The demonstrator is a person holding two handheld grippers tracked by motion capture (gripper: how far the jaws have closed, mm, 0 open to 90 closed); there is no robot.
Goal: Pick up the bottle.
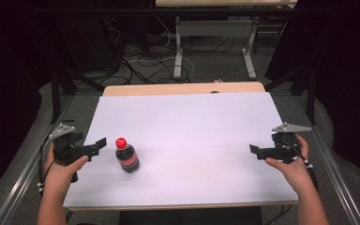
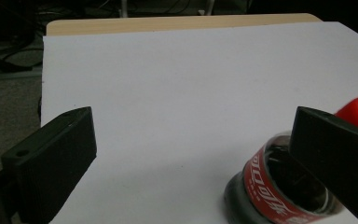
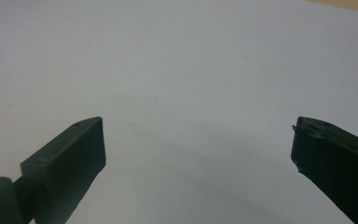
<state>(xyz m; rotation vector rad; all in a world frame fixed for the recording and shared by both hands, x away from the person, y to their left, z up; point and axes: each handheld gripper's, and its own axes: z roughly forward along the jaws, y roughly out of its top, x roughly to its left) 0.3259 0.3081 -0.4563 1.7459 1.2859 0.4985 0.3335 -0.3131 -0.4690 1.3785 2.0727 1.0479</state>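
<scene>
While both grippers hover at the table's side edges, the bottle serves as the reference for all positions. The table (image 1: 192,117), covered by a white sheet, carries the bottle on its near left part, well clear of the far edge. The bottle (image 1: 127,157) stands upright, long axis vertical, dark liquid inside, red label around the body. The left gripper (image 1: 102,142) lies just beside the bottle on its left, jaws spread wide with nothing between them; in the left gripper view the bottle (image 2: 279,191) sits partly behind one jaw, off the gripper's centreline, so the jaws do not yet straddle it. The right gripper (image 1: 254,150) is well apart from the bottle, at the opposite edge, jaws likewise released and holding nothing; only white sheet lies ahead of them. The cap (image 1: 121,143), red, tops the bottle and faces upward. Judgement: the left gripper is the nearer one; a grasp requires a short sideways shift toward the bottle to centre the body between the jaws.
</scene>
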